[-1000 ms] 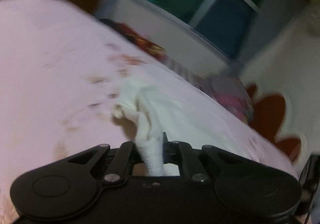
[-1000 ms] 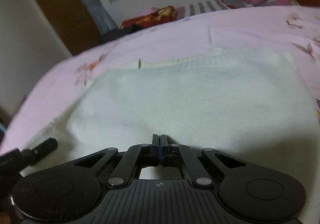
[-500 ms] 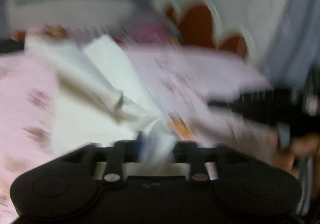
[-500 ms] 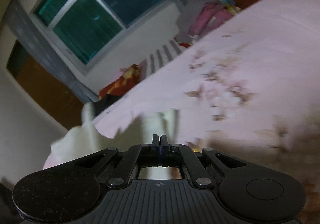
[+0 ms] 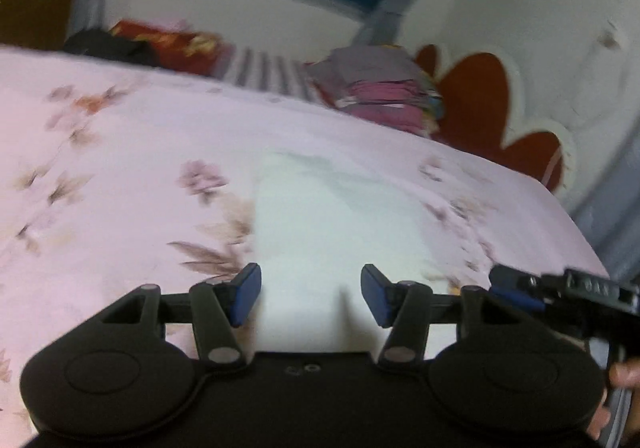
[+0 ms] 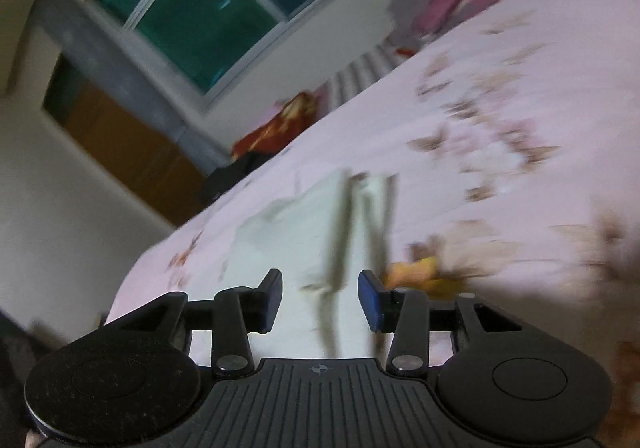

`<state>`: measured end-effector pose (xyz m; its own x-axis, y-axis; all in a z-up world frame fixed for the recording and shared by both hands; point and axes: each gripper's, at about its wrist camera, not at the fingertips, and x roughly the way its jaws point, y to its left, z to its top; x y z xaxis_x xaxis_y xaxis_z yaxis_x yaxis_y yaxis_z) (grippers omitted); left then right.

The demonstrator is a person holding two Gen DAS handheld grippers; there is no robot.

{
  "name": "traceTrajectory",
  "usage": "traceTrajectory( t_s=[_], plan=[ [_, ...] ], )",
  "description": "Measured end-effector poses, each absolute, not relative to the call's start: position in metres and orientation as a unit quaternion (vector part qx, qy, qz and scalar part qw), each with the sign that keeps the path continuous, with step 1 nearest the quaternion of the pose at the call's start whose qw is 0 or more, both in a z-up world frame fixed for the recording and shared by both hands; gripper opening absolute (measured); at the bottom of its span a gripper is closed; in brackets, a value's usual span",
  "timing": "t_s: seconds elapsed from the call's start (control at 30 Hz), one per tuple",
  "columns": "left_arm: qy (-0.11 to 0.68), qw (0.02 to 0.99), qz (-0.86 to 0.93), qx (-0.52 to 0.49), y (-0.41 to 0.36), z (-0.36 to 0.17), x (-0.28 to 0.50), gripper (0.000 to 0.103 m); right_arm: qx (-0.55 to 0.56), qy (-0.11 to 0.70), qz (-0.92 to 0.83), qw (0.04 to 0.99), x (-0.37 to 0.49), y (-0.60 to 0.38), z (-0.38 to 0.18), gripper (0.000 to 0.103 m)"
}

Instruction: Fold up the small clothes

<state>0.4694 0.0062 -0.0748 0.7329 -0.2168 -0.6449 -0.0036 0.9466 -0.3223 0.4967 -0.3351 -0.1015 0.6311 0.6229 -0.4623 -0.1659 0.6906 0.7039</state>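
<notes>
A small white knit garment (image 5: 332, 220) lies folded into a narrow strip on the pink floral bedsheet (image 5: 120, 176). My left gripper (image 5: 310, 294) is open just above its near end, with the cloth between and below the blue pads (image 5: 246, 294). In the right wrist view the same garment (image 6: 320, 232) lies on the sheet with a fold edge running away from me. My right gripper (image 6: 320, 298) is open over its near end and holds nothing. The right gripper's tip also shows in the left wrist view (image 5: 560, 288).
A stack of folded clothes (image 5: 384, 92) sits at the far edge of the bed near a red and white headboard (image 5: 500, 112). A red cloth (image 5: 168, 44) and a dark item lie at the far left. A window (image 6: 224, 4) is behind.
Both grippers were shut on the white garment and swung it across the bed. Now both are open and the garment lies folded on the sheet.
</notes>
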Motion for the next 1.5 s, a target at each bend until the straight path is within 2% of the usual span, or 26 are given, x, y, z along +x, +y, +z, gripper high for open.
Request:
traceTrajectory(
  t_s=[0.23, 0.37, 0.43, 0.6, 0.67, 0.77, 0.87, 1.03, 1.17, 1.33, 1.43, 1.5],
  plan=[
    [0.379, 0.906, -0.064, -0.179, 0.027, -0.095, 0.483, 0.05, 0.283, 0.402, 0.236, 0.838, 0.525, -0.291, -0.121, 0.043],
    [0.361, 0.909, -0.078, -0.195, 0.034, -0.101, 0.495, 0.05, 0.273, 0.417, 0.231, 0.835, 0.53, -0.28, -0.13, 0.043],
    [0.34, 0.912, -0.102, -0.203, 0.038, -0.101, 0.5, 0.04, 0.269, 0.421, 0.232, 0.835, 0.533, -0.277, -0.132, 0.043],
    [0.327, 0.915, -0.15, -0.18, 0.035, -0.1, 0.521, 0.038, 0.259, 0.421, 0.236, 0.837, 0.538, -0.269, -0.135, 0.042],
    [0.354, 0.907, -0.168, -0.153, 0.025, -0.105, 0.533, 0.038, 0.252, 0.423, 0.233, 0.839, 0.539, -0.267, -0.136, 0.02],
    [0.364, 0.907, -0.173, -0.122, 0.013, -0.107, 0.537, 0.038, 0.254, 0.422, 0.232, 0.839, 0.54, -0.264, -0.137, 0.011],
    [0.357, 0.908, -0.18, -0.123, 0.011, -0.102, 0.534, 0.038, 0.251, 0.411, 0.235, 0.844, 0.537, -0.264, -0.131, 0.009],
    [0.356, 0.904, -0.207, -0.11, -0.008, -0.088, 0.53, 0.038, 0.261, 0.382, 0.237, 0.854, 0.52, -0.285, -0.111, 0.009],
    [0.383, 0.897, -0.203, -0.082, -0.031, -0.099, 0.534, 0.038, 0.264, 0.423, 0.219, 0.839, 0.524, -0.294, -0.135, 0.009],
    [0.397, 0.895, -0.189, -0.08, -0.029, -0.105, 0.536, 0.038, 0.254, 0.422, 0.231, 0.839, 0.53, -0.291, -0.133, 0.009],
    [0.383, 0.894, -0.204, -0.114, -0.017, -0.098, 0.536, 0.041, 0.242, 0.43, 0.238, 0.837, 0.532, -0.294, -0.132, 0.01],
    [0.345, 0.909, -0.2, -0.122, -0.006, -0.085, 0.538, 0.044, 0.226, 0.411, 0.22, 0.855, 0.526, -0.306, -0.116, 0.033]
  ],
)
